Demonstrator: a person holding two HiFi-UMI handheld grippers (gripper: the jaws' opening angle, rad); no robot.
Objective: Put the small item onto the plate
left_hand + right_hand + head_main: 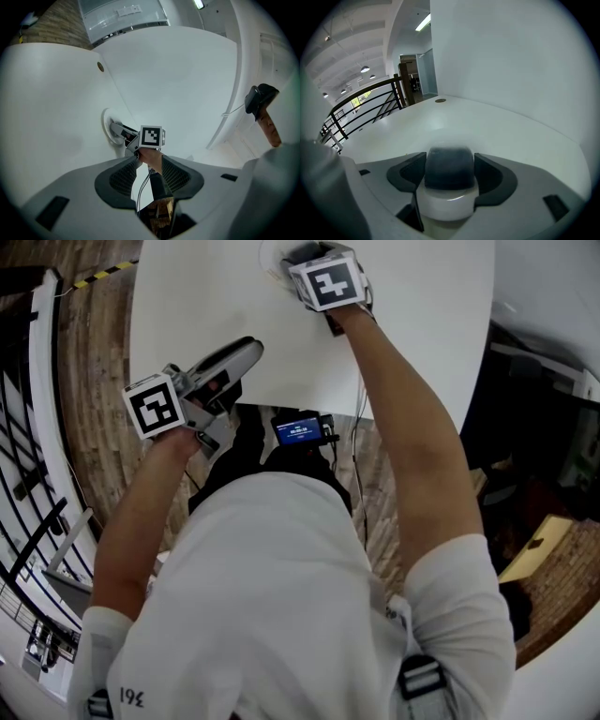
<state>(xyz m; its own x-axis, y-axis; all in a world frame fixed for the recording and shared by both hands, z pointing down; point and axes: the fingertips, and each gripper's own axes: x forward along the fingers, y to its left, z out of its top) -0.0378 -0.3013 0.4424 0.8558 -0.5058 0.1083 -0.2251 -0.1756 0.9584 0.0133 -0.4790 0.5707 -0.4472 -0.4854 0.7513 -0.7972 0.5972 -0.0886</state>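
White table [422,315]; plate [267,259] half-hidden, cropped.

Bright, even light covers the white worktop [422,324], with soft shadows. Both gripper views bend and darken at their round edges. The close dark item [450,168] is blurred.

Right arm [412,437] reaches across the white round table [422,324], right gripper [286,261] clamped on a small dark rounded item [449,166]; left gripper [248,351] level at its near edge, jaws apart.

I am leaning over a white table [422,306] that is carrying a white plate [106,123] and a small round cap [100,66].
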